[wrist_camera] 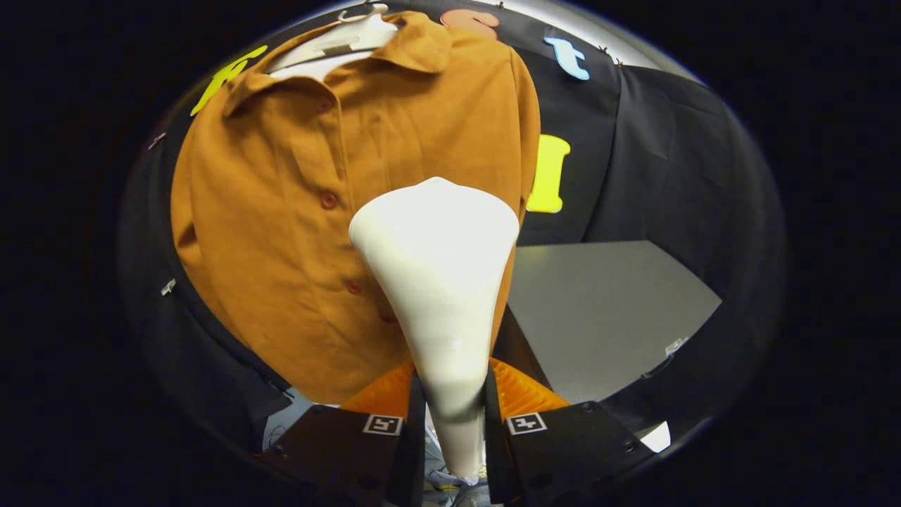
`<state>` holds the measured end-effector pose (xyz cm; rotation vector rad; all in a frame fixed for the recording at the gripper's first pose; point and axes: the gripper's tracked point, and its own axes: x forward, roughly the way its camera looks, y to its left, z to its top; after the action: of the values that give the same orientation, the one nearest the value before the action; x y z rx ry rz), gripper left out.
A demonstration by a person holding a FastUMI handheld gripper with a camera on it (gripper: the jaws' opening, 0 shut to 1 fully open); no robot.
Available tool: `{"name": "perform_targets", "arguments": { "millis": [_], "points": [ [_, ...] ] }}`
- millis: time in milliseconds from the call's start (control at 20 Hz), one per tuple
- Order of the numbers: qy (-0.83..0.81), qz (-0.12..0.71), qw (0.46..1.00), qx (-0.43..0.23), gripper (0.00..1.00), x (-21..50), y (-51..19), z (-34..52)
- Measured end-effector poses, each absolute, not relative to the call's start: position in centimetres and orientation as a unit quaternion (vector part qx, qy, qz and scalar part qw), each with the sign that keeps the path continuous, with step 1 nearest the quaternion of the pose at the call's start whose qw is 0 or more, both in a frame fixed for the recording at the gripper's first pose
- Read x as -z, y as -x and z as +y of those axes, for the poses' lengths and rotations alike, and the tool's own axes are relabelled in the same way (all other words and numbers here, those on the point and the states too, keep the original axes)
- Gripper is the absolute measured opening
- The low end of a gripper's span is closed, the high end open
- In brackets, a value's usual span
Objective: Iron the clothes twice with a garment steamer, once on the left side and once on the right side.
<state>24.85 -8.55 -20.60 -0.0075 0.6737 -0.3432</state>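
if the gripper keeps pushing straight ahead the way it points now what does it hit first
The gripper, shut on the white cone-shaped garment steamer, would probably drive the steamer's wide head into the front of the hanging orange-brown button-up shirt, near its lower buttons. The head may already be touching the fabric; depth is unclear.

The gripper [450, 412] has both fingers clamped on the neck of a white, flared plastic garment steamer [440, 282], whose wide head blocks the way straight ahead. Beyond it hangs a rust-orange buttoned shirt [281, 232] on a white hanger [352, 35], closing off the left and centre. To the right, above a bare grey tabletop [605, 310], open room remains up to the black cloth wall [669, 155].
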Motion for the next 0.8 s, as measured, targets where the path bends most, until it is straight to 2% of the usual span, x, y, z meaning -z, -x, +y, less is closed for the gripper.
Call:
{"name": "perform_targets", "arguments": {
  "millis": [350, 800],
  "points": [
    [0.026, 0.255, 0.961, 0.101, 0.39, 14.2, -27.9, -1.0],
    [0.035, 0.255, 0.964, 0.072, 0.39, 15.0, -31.0, 3.2]
  ]
}}
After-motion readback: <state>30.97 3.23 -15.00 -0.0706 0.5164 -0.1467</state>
